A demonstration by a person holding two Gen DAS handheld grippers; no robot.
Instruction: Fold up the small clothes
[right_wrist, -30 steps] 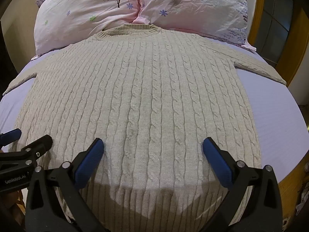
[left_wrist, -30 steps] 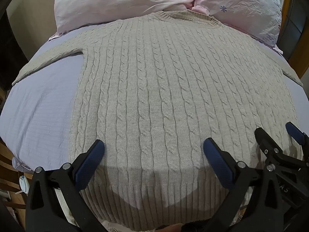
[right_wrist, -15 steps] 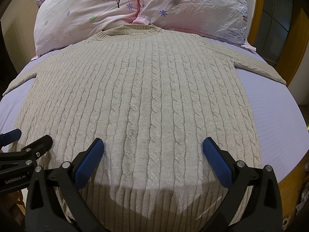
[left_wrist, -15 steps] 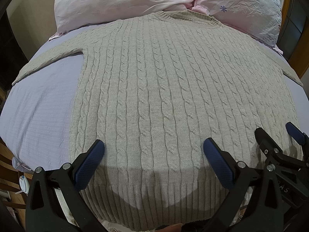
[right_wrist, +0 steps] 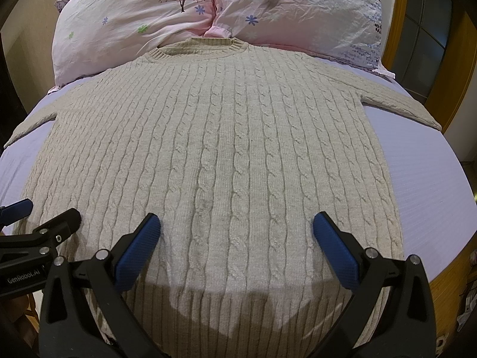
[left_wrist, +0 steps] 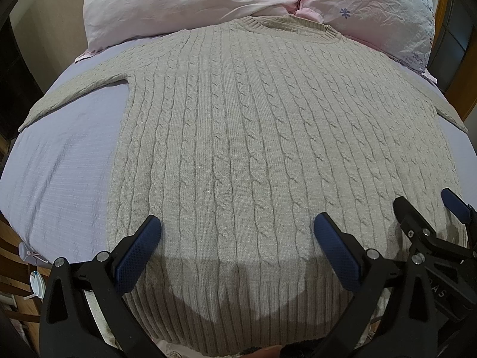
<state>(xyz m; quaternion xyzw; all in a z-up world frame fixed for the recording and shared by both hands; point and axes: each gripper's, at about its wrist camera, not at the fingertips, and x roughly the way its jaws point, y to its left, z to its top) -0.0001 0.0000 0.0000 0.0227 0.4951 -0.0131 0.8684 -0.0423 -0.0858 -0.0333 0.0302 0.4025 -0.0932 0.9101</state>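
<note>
A beige cable-knit sweater (left_wrist: 253, 137) lies flat, front up, on a lilac bed sheet (left_wrist: 65, 161), collar toward the pillows and both sleeves spread sideways. It also fills the right wrist view (right_wrist: 226, 149). My left gripper (left_wrist: 237, 238) is open and empty, hovering over the left part of the ribbed hem. My right gripper (right_wrist: 235, 237) is open and empty over the right part of the hem. Each gripper shows at the edge of the other's view, the right one (left_wrist: 429, 208) and the left one (right_wrist: 41, 220).
Two pink flowered pillows (right_wrist: 143, 21) (right_wrist: 298, 15) lie at the head of the bed. A wooden frame with dark glass (right_wrist: 429, 35) stands at the right. The bed edge runs along the right (right_wrist: 447, 268) and the left (left_wrist: 18, 238).
</note>
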